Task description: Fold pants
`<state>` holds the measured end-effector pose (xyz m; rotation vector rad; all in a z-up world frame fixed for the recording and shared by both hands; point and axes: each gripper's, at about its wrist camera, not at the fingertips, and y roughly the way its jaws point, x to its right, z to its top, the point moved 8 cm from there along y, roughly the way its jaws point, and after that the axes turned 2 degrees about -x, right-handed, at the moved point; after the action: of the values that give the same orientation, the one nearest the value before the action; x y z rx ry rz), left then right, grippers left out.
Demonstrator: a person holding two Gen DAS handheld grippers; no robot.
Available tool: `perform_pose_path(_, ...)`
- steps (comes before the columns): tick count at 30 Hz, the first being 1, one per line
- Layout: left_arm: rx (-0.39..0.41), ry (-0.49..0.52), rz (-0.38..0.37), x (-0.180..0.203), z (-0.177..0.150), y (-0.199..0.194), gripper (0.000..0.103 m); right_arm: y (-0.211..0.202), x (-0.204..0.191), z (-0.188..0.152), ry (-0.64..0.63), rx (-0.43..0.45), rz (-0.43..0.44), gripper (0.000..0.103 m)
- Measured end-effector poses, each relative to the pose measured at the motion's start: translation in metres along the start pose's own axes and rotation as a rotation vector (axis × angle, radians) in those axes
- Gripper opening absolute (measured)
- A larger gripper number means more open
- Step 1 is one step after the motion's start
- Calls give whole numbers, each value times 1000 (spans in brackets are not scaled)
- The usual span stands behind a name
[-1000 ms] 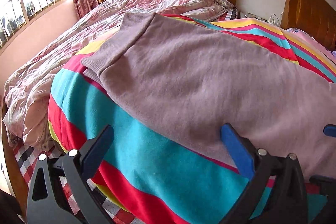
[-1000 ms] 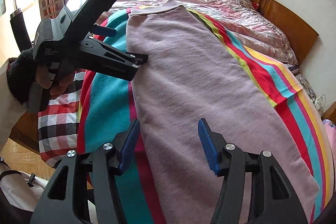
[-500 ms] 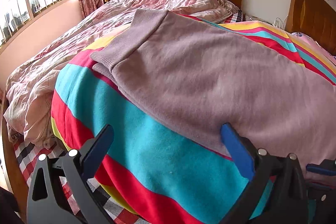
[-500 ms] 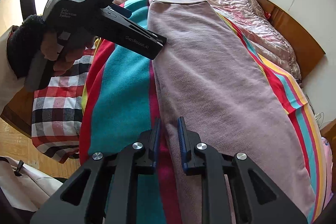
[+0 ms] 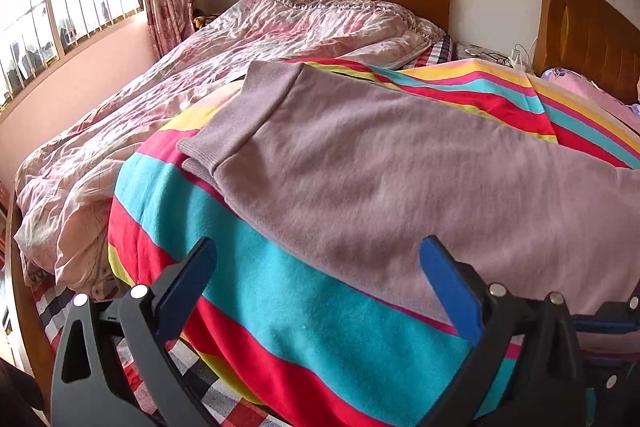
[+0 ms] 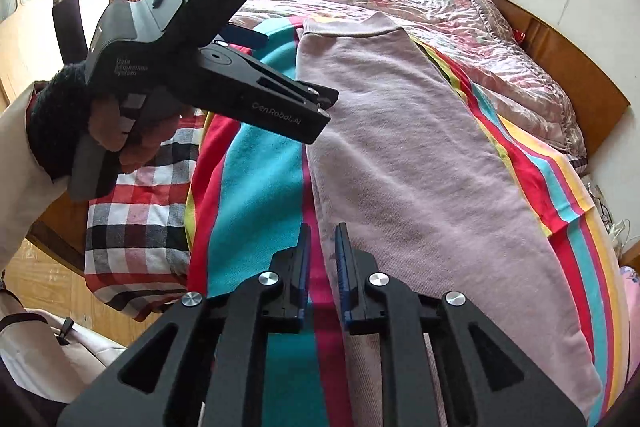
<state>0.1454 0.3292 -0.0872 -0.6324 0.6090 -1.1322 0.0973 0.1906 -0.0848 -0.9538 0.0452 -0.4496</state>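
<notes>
My right hand-held gripper (image 6: 322, 259), jaws just eased slightly apart, straddles the near edge of the mauve pants (image 6: 408, 155) without pinching; my left hand-held gripper (image 5: 320, 287) gapes beside them on the striped blanket (image 5: 280, 307). Regrasp likely.

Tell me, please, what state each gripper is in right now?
Left gripper: wide open, empty.
Right gripper: narrowly open, jaws just reopened a little, at the pants edge, nothing gripped.

Your left tool (image 5: 316, 283) is spread wide; your right tool (image 6: 322, 247) stands narrowly parted, jaws having just reopened slightly, gripping nothing.
</notes>
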Motion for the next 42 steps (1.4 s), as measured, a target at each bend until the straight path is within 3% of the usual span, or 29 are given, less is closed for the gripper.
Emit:
perform_pose_path(2, -50, 55, 51, 9, -5, 17, 102, 21, -4, -7, -4, -51, 43, 28)
perform_pose_path(3, -79, 68, 64, 10, -9, 27, 102, 25, -4, -10, -5, -40, 47, 33)
perform_pose_path(6, -106, 33, 35, 6, -8, 29, 102, 15, 0, -10, 27, -48, 123, 35)
perform_pose_path(8, -75, 18, 78, 0, 10, 18, 102, -1, 12, -4, 25, -5, 151, 35)
perform_pose_path(10, 4, -11, 24, 5, 44, 4, 102, -10, 44, 3, 95, 44, 129, 43)
perform_pose_path(12, 31, 14, -12, 20, 78, 9, 102, -5, 94, 5, 223, 69, 55, 62)
perform_pose_path(15, -32, 156, 19, 55, 105, 62, 102, 16, 158, -2, 382, 24, -36, 62)
perform_pose_path(17, -101, 169, 59, 59, 108, 103, 102, 31, 181, -17, 415, -45, -61, 62)
perform_pose_path(19, -120, 131, 9, 56, 107, 122, 102, 33, 190, -28, 442, -40, -35, 62)
perform_pose_path(22, -94, 118, -14, 53, 108, 120, 102, 25, 191, -33, 454, -16, -17, 64)
perform_pose_path(25, -14, 69, 29, 43, 108, 91, 101, 7, 179, -21, 470, 32, -30, 67)
perform_pose_path(28, 67, 40, -47, 39, 100, 54, 102, -3, 139, 1, 423, 89, 48, 67)
perform_pose_path(30, 47, 24, -34, 32, 87, 50, 102, 6, 109, 9, 337, 60, 62, 70)
perform_pose_path(32, 9, 12, -54, 29, 71, 55, 102, 23, 84, 6, 245, -11, 27, 70)
perform_pose_path(34, -35, 26, -24, 27, 53, 65, 102, 39, 68, -3, 171, -71, -30, 73)
perform_pose_path(36, -11, 20, -37, 24, 46, 66, 102, 36, 66, -5, 163, -58, -77, 79)
perform_pose_path(39, -15, -1, -49, 20, 46, 67, 102, 18, 62, -4, 165, -28, -88, 79)
perform_pose_path(42, -10, -15, -53, 19, 46, 62, 102, 21, 53, -21, 150, -67, -88, 80)
